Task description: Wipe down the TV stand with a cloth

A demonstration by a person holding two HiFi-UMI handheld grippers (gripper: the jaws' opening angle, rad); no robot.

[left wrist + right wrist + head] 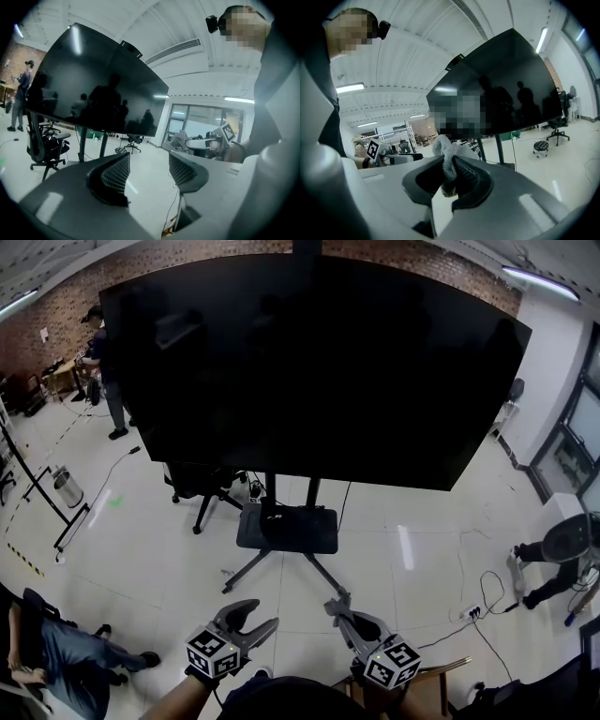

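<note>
The TV stand (286,528) is ahead of me on the floor: a dark shelf on two posts with splayed legs, carrying a big black TV (309,362). In the left gripper view the TV (93,93) shows from its side. My left gripper (251,617) is low at the front, well short of the stand; its jaws stand apart around nothing (147,171). My right gripper (339,607) hovers beside it, also short of the stand. It is shut on a grey fluffy cloth (447,154) that bunches up above the gripper (449,176).
A black office chair (202,486) stands behind the stand at left. Cables and a power strip (473,610) trail over the floor at right, near a floor fan (570,542). One person stands far left (103,362); another sits at lower left (56,652). A metal bin (66,486) is at left.
</note>
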